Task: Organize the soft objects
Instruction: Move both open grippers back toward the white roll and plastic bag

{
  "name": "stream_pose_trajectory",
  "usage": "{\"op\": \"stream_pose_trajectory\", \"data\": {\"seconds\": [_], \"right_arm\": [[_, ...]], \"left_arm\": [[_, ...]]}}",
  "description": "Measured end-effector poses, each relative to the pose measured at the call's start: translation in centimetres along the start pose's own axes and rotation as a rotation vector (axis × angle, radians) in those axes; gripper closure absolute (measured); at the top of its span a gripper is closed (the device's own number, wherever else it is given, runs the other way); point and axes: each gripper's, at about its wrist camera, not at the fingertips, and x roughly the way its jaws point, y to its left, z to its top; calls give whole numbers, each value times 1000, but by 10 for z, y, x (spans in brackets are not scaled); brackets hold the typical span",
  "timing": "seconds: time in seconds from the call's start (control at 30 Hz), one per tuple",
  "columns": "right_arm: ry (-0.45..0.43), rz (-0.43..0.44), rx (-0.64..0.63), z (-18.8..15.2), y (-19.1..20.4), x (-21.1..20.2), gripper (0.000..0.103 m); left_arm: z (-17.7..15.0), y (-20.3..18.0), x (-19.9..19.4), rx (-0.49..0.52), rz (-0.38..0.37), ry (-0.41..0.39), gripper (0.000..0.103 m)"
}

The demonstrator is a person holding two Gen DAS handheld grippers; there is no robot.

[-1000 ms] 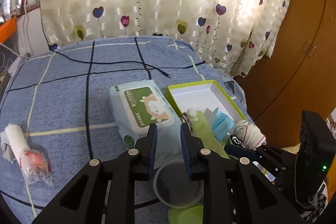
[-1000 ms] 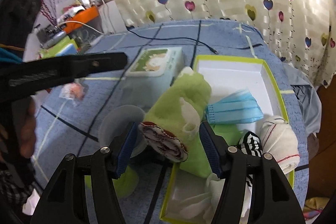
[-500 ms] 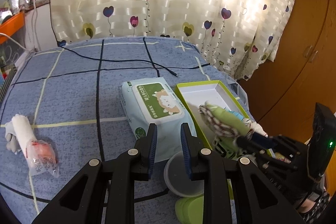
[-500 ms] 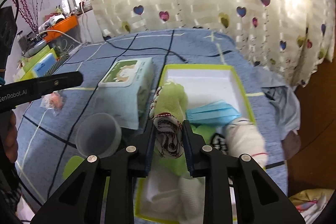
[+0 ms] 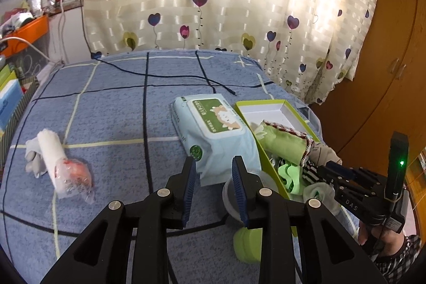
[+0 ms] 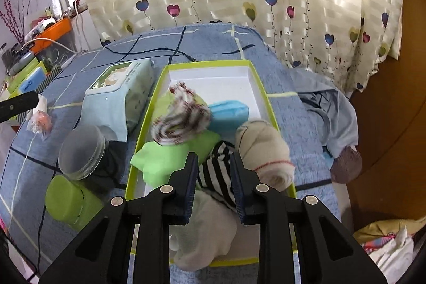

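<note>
A lime-rimmed white box (image 6: 262,89) on the blue bedspread holds soft things: a rolled green cloth with a patterned edge (image 6: 183,121), a blue face mask (image 6: 230,112), a striped sock (image 6: 218,172), a cream sock roll (image 6: 262,148) and pale socks. The box also shows in the left wrist view (image 5: 269,109). My right gripper (image 6: 213,177) is open and empty, just above the striped sock. My left gripper (image 5: 213,184) is open and empty, near the wet-wipes pack (image 5: 213,129). A white sock roll with a plastic-wrapped item (image 5: 61,167) lies far left.
A clear cup (image 6: 81,149) and a green lid (image 6: 68,200) stand left of the box. A black cable (image 5: 173,75) crosses the bed. A grey garment (image 6: 330,108) hangs off the right edge. Curtains are behind, a wooden wardrobe (image 5: 386,57) at right, cluttered shelves at left.
My right gripper opened and let go of the rolled green cloth, which now lies in the box, then drew back. My left gripper drew back slightly.
</note>
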Motion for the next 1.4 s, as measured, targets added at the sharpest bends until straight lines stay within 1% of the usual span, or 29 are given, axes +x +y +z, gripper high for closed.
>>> {"op": "stream_pose_trajectory", "data": {"seconds": [0.17,0.37,0.47,0.57,0.67,0.7,0.77,0.87,0.97,1.1,1.23,1.4], "right_arm": [[-28,9,-46,-2,14,-14,77],[-131,12,-47,1,28,-44,77],[-174,41,-59,4,38,-59,77],[-198,67,-92,6,53,-70,77],[-215,107,-133,7,75,-77,69],[-215,126,-146,7,82,-78,67],[-216,150,-162,7,96,-78,67],[-210,170,-185,6,115,-74,66],[-201,194,-206,5,131,-69,65],[-175,218,-248,2,156,-59,57],[-145,239,-287,-2,181,-48,57],[-128,260,-312,-5,200,-38,57]], "left_arm": [[-8,5,-16,-17,36,-20,72],[-19,14,-38,-34,85,-39,68],[-24,21,-47,-52,104,-53,67],[-30,29,-57,-66,128,-65,64],[-35,38,-66,-77,150,-73,63],[-37,41,-68,-82,157,-74,63],[-41,47,-72,-89,167,-77,62],[-46,57,-78,-93,202,-82,62],[-51,69,-83,-105,221,-82,61],[-56,85,-86,-118,250,-80,61],[-59,97,-86,-121,280,-75,61],[-62,113,-86,-144,290,-69,61]]}}
